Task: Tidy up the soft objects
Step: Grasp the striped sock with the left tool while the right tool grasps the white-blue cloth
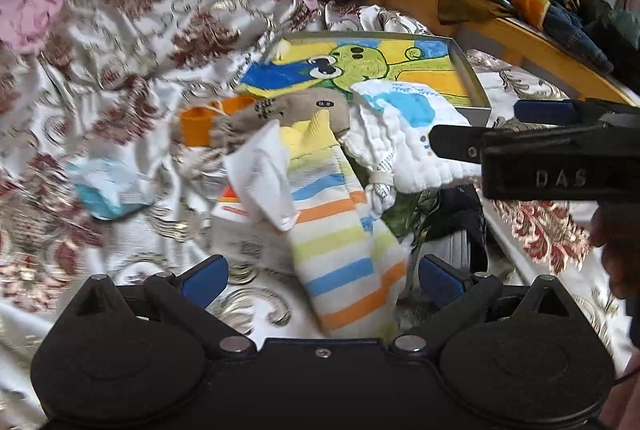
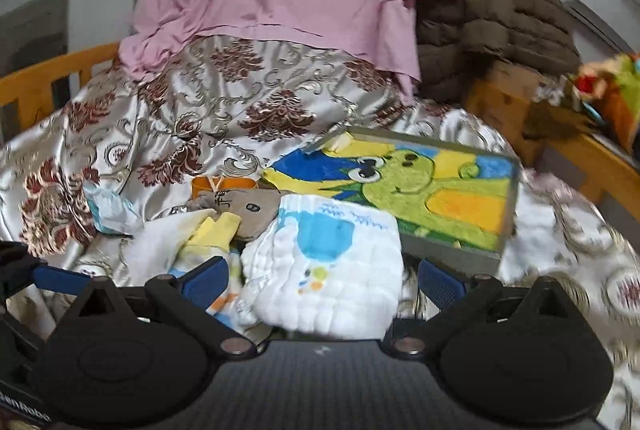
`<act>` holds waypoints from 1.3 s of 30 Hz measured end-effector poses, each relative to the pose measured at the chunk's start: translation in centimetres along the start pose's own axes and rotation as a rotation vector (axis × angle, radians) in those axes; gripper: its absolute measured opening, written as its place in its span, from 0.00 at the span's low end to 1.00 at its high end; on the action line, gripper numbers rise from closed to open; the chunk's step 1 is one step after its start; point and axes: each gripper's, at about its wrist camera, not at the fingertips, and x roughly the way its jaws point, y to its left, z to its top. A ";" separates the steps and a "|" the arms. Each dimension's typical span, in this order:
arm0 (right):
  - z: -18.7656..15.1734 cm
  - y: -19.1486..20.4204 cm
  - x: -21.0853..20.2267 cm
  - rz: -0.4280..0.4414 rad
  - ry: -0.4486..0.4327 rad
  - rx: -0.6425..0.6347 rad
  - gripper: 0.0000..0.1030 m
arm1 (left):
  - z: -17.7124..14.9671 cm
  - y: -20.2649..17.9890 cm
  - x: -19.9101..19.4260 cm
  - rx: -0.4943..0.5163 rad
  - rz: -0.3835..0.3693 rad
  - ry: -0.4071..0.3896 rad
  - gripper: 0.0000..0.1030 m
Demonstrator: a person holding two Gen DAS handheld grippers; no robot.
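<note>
striped sock (image 1: 344,262) and white cloth (image 2: 332,262) heaped together.

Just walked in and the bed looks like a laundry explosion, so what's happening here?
A person is sorting soft things piled on a patterned bedspread, with a claw in each hand. The left claw is open, straddling a striped cloth, and has not closed on it. The right claw is open too, poised around a white quilted cloth with blue patches. Behind the pile sits a tray with a green cartoon picture, and nothing soft appears to lie in it yet.
</note>
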 end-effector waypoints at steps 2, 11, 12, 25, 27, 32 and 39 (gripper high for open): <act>0.1 -0.1 1.2 0.000 0.004 -0.025 1.00 | 0.3 0.4 1.1 -0.035 -0.017 0.010 0.98; -0.7 -1.1 4.9 0.014 0.066 0.011 0.97 | 0.2 2.7 5.0 -0.214 -0.089 0.144 0.86; -0.7 -1.0 5.1 0.013 0.065 0.006 0.96 | 0.2 2.9 5.3 -0.231 -0.105 0.156 0.85; -1.0 0.2 5.2 -0.005 0.087 -0.055 0.70 | 0.0 2.8 6.3 -0.266 -0.228 0.213 0.30; -1.1 0.1 5.2 -0.008 0.088 -0.058 0.66 | 0.0 2.6 5.9 -0.259 -0.227 0.198 0.25; -1.3 0.5 4.7 -0.010 0.075 -0.095 0.37 | -0.1 1.9 4.7 -0.217 -0.206 0.165 0.16; -1.1 0.4 2.9 0.014 0.052 -0.075 0.13 | -0.1 -0.5 1.2 -0.084 -0.222 0.065 0.14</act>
